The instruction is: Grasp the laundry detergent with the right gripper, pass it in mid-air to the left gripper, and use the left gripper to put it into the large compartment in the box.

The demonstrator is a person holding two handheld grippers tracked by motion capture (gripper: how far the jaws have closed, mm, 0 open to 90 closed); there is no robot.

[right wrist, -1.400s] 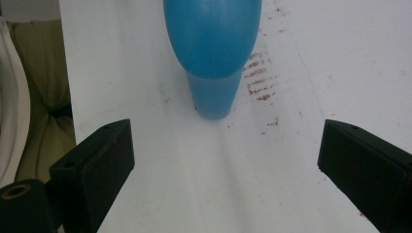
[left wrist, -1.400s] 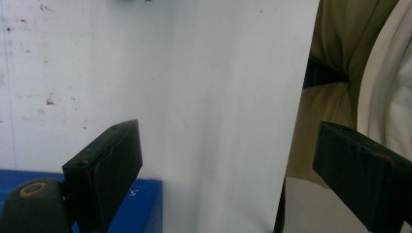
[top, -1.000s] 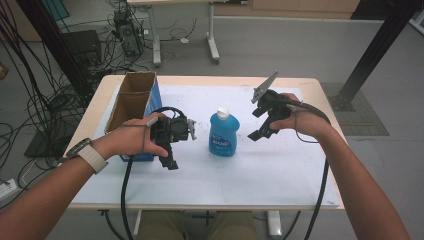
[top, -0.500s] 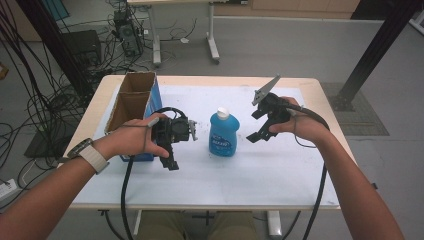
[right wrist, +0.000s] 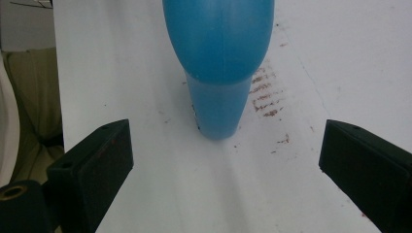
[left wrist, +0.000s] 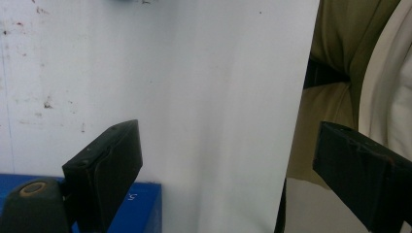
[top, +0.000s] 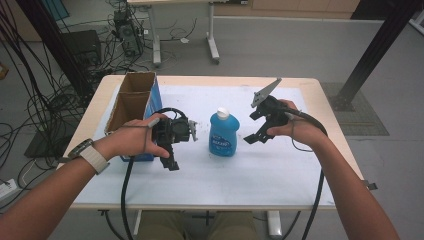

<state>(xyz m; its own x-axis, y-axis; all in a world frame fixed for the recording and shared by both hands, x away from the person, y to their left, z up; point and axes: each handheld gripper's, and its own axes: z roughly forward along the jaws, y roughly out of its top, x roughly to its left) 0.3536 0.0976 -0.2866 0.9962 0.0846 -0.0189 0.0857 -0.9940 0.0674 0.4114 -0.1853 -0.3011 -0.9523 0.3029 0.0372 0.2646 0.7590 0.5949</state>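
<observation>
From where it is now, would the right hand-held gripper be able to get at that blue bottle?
Probably yes. The right hand-held gripper sits just beside the blue bottle, jaws wide open and aimed at it in its own view, with only bare table between them.

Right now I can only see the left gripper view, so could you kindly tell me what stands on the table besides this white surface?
Observer: A blue bottle with a white cap stands upright mid-table, between the two grippers.
Operator: Is the right gripper close to it?
Observer: The right gripper is beside the bottle, jaws wide apart and aimed at its base, not touching.
Operator: And what is the blue edge at my lower left?
Observer: That is an open cardboard box with a blue side, at the table's left edge beside the left gripper.
</observation>
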